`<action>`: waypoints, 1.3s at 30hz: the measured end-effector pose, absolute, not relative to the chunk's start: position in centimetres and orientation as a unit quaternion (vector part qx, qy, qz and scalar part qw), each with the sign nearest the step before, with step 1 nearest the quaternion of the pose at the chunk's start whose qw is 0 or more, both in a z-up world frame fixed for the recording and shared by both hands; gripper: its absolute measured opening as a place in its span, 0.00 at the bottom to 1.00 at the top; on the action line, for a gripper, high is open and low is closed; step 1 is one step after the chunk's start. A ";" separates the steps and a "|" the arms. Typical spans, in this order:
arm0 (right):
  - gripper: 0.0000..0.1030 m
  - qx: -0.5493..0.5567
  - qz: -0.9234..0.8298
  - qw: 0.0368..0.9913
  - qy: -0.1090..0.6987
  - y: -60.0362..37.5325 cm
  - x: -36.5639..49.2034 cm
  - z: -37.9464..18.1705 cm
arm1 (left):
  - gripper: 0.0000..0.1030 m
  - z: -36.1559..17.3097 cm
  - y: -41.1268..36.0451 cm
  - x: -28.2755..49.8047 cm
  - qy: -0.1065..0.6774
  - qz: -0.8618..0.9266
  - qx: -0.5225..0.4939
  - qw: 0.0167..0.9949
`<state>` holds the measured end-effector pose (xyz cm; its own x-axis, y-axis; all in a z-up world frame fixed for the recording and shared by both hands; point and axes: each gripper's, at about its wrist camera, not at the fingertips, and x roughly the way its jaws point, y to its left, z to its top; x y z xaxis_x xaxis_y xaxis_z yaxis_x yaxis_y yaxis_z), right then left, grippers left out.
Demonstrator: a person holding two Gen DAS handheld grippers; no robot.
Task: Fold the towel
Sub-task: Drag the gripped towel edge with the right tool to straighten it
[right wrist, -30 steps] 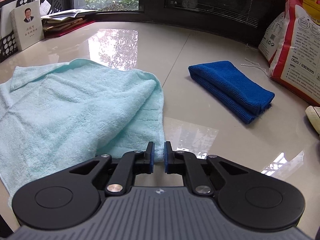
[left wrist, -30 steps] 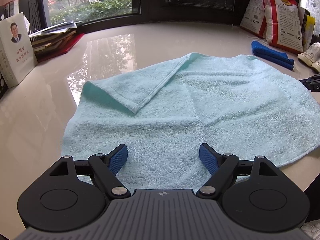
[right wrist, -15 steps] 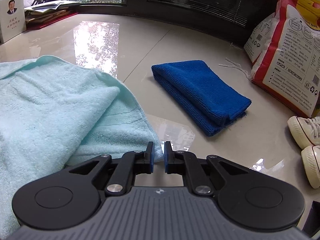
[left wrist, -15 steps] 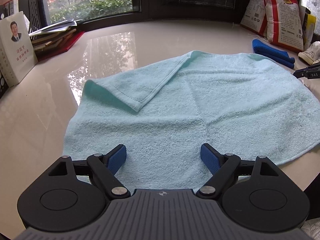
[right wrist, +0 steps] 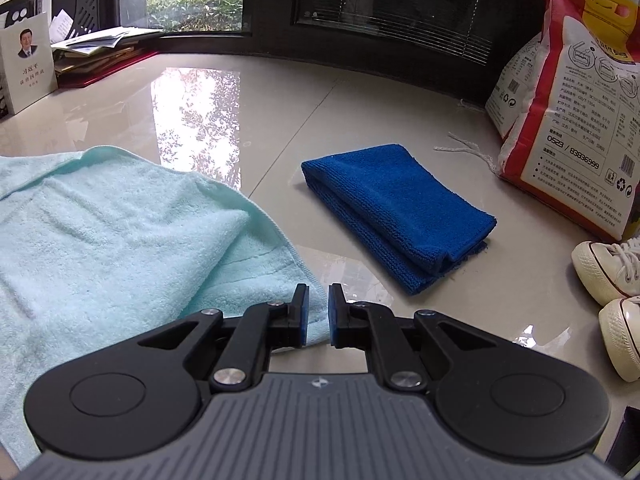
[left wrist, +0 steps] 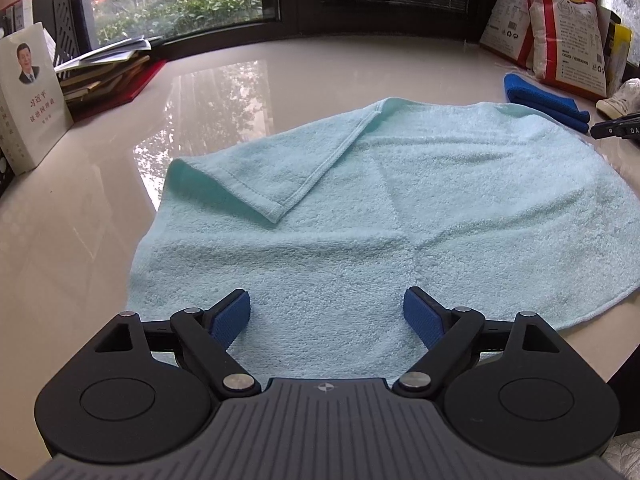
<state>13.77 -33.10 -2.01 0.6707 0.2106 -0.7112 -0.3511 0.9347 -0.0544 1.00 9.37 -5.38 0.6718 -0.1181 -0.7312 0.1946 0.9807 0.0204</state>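
A light blue towel [left wrist: 400,208] lies spread on the glossy beige surface [left wrist: 280,68], with its far left corner folded over [left wrist: 280,176]. My left gripper [left wrist: 327,312] hovers over the towel's near edge. Its jaws are opening wide, and no pad presses the cloth. My right gripper [right wrist: 318,312] is shut on the towel's [right wrist: 100,240] right corner, and a strip of hem runs into the narrow gap between the pads. The left wrist view shows that gripper [left wrist: 616,130] at the towel's far right edge.
A folded dark blue cloth [right wrist: 396,208] lies right of the towel. Behind it stand rice bags [right wrist: 572,120], and white sneakers [right wrist: 608,264] sit at the right edge. A white book [left wrist: 28,96] and stacked books [left wrist: 108,72] are at the left, under the window.
The right gripper has moved right and a little farther away, drawing the towel's right corner with it. The left gripper has stayed in place while its jaws widened slightly.
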 end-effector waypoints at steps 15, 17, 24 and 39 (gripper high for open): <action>0.11 -0.080 0.221 0.889 0.394 -30.8 7.8 -2.4 | 0.84 -5.1 12.0 1.5 0.405 -0.060 0.055 0.910; 0.11 -0.083 0.230 0.884 0.398 -30.4 7.0 -2.7 | 0.84 -5.1 12.1 1.5 0.406 -0.059 0.055 0.910; 0.11 -0.073 0.247 0.877 0.406 -29.7 5.1 -3.4 | 0.84 -5.1 12.2 1.4 0.405 -0.061 0.053 0.911; 0.27 -0.055 0.266 0.879 0.393 -27.8 4.6 -3.1 | 0.84 -5.1 12.3 1.4 0.405 -0.060 0.054 0.911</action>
